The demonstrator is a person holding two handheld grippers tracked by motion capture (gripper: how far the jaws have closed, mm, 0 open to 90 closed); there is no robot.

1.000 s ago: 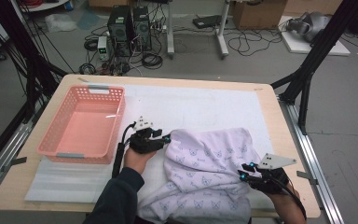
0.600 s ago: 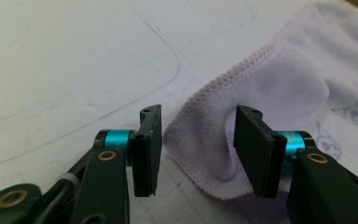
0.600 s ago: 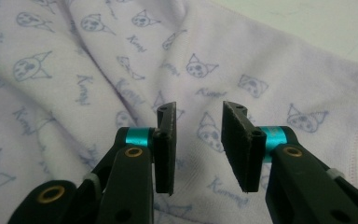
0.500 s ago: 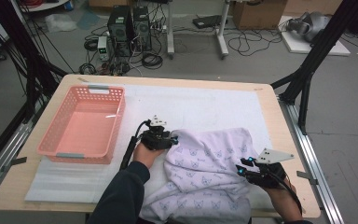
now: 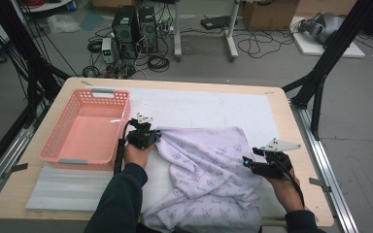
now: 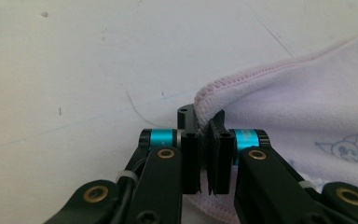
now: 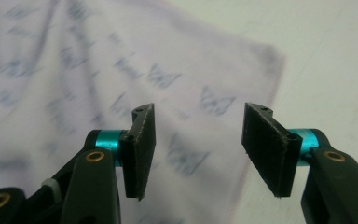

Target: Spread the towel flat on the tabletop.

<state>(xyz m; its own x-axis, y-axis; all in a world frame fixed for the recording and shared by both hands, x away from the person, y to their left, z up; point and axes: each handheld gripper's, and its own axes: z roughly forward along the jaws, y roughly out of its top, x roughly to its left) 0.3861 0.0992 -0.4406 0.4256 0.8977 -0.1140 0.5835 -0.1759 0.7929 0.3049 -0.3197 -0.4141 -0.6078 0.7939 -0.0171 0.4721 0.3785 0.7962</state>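
A pale lilac cloth point(image 5: 209, 165) with small printed figures lies rumpled on the white mat, its near part hanging over the table's front edge. My left gripper point(image 5: 156, 135) is at the cloth's far-left corner. In the left gripper view the jaws point(image 6: 208, 126) have just been closing and now pinch the stitched hem of the cloth point(image 6: 298, 107). My right gripper point(image 5: 245, 162) hovers at the cloth's right side. Its jaws point(image 7: 198, 121) have just been opening and stand apart with nothing between them, the cloth point(image 7: 74, 70) lying below.
A pink plastic basket point(image 5: 48, 150) stands on the left of the table. A white mat point(image 5: 199, 107) covers the middle of the wooden top. Black frame struts rise at both sides, and computers and cables sit on the floor beyond.
The left gripper went to the cloth's far-left corner, shut on it and drew it a little to the left. The right gripper's jaws opened and it shifted slightly along the cloth's right side.
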